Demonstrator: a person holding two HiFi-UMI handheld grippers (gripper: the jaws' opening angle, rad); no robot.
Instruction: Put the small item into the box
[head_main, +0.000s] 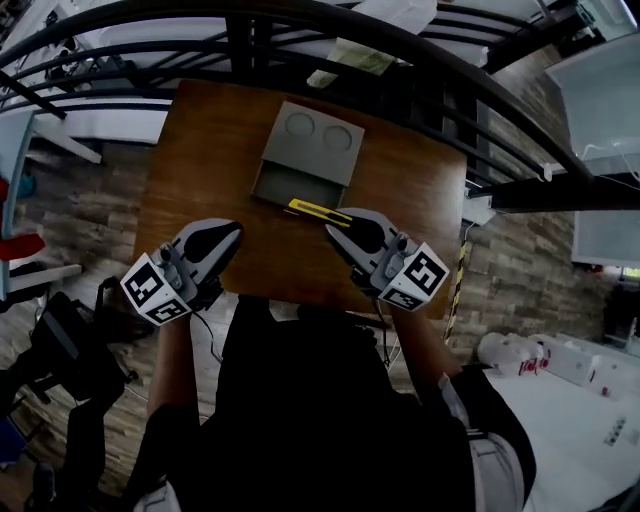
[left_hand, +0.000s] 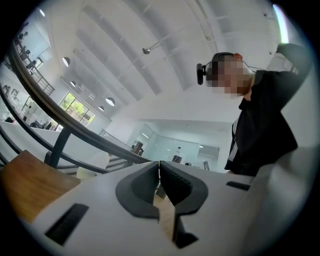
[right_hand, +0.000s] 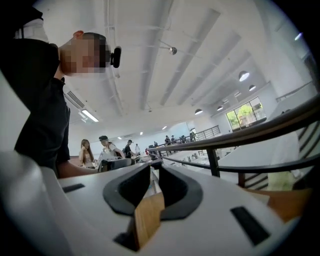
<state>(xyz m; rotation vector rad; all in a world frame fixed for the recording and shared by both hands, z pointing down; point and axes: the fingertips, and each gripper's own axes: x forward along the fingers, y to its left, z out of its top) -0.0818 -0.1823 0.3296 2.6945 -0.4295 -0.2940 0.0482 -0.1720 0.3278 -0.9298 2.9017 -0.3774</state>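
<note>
In the head view a grey box (head_main: 297, 186) stands open on the far middle of the brown table (head_main: 200, 150), its raised lid (head_main: 315, 140) showing two round recesses. A thin yellow and black item (head_main: 312, 208) lies flat on the table just in front of the box. My right gripper (head_main: 331, 223) is shut, its tips just short of the item's right end. My left gripper (head_main: 236, 228) is shut near the front edge, left of the item. Both gripper views tilt upward: the left gripper (left_hand: 159, 163) and right gripper (right_hand: 152, 163) have jaws together with nothing between them.
Black curved railing bars (head_main: 420, 60) run beyond the table's far edge. The person's dark torso (head_main: 330, 420) fills the near side. A head-mounted camera (right_hand: 115, 56) shows in the right gripper view, and several people (right_hand: 105, 147) sit far behind. Stone floor (head_main: 90, 210) lies left of the table.
</note>
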